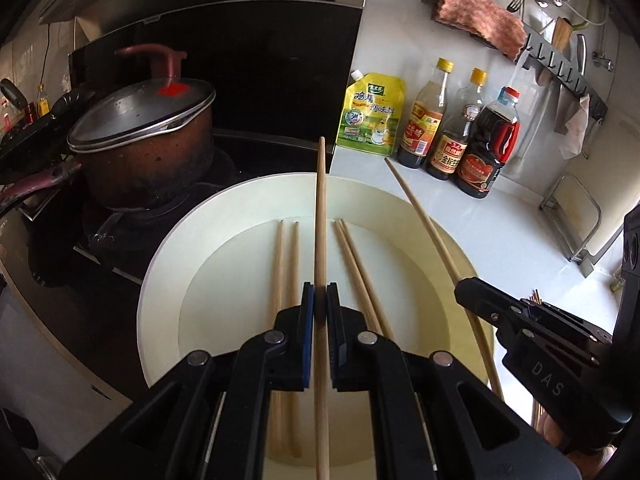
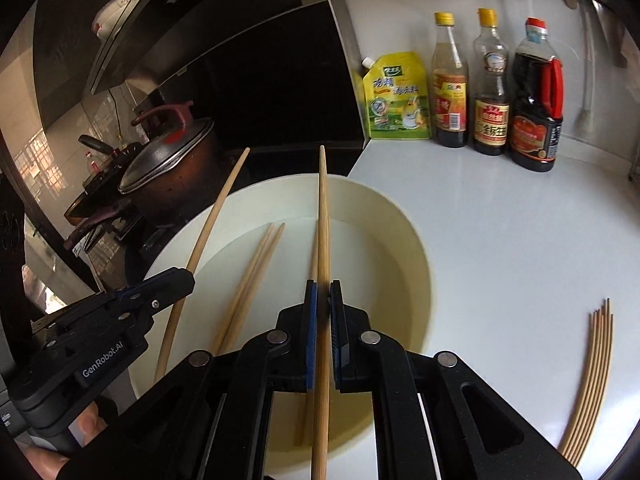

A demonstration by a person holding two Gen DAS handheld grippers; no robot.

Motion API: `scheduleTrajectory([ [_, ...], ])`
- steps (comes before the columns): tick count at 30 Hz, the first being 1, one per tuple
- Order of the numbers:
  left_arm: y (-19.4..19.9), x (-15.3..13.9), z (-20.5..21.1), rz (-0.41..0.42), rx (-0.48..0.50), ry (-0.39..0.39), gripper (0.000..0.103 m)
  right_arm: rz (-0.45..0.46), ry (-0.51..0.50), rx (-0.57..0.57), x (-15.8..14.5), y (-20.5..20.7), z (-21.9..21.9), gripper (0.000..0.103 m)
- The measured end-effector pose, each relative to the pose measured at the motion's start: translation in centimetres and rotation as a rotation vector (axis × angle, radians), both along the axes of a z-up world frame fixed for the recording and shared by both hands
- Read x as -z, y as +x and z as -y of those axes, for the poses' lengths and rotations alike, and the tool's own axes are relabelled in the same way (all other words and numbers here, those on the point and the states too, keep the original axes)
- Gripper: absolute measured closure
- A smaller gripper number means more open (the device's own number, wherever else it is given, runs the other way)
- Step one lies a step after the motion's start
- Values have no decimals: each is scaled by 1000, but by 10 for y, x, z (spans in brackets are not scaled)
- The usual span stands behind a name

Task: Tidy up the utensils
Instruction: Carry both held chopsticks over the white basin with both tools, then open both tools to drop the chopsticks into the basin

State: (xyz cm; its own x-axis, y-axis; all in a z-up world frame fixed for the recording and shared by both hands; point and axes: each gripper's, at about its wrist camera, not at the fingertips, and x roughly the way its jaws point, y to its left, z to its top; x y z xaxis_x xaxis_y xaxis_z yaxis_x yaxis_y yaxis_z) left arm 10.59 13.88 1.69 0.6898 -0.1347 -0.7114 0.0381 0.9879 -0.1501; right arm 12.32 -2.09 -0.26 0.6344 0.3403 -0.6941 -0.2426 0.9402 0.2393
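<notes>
Both grippers, left [image 1: 320, 294] and right [image 2: 323, 292], are each clamped on one wooden chopstick [image 1: 320, 216] [image 2: 323, 216] above a white basin [image 1: 248, 200] where more chopsticks [image 1: 286, 264] lie, beside a bundle [image 2: 592, 384] on the counter [image 2: 500, 248].

Daylight brightens the white counter [image 2: 500, 240] at right, the stove side stays dim, and fisheye distortion bends and darkens both pictures' edges.

The right gripper [image 2: 323, 296] clamps one chopstick [image 2: 322, 216] above a white bowl [image 2: 404, 216] holding loose chopsticks [image 2: 248, 280]. At left, the left gripper [image 2: 176, 280] grips another chopstick [image 2: 216, 216]. A chopstick bundle [image 2: 596, 380] lies right.
</notes>
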Motion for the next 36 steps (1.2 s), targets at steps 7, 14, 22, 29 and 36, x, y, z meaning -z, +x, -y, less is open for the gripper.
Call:
scheduleTrajectory([
  [7, 18, 31, -13, -81, -4, -35, 96, -95, -42, -19, 29, 22, -31, 97],
  [14, 18, 39, -22, -108, -29, -68, 88, -107, -70, -15, 33, 20, -35, 88],
  [22, 1, 30, -25, -72, -58, -68, 59, -79, -44, 11, 26, 4, -20, 85],
  [29, -17, 26, -15, -76, -46, -66, 56, -62, -20, 21, 20, -16, -7, 85],
  [36, -34, 20, -4, -70, -31, -50, 53, -23, -3, 55, 12, -40, 16, 83],
])
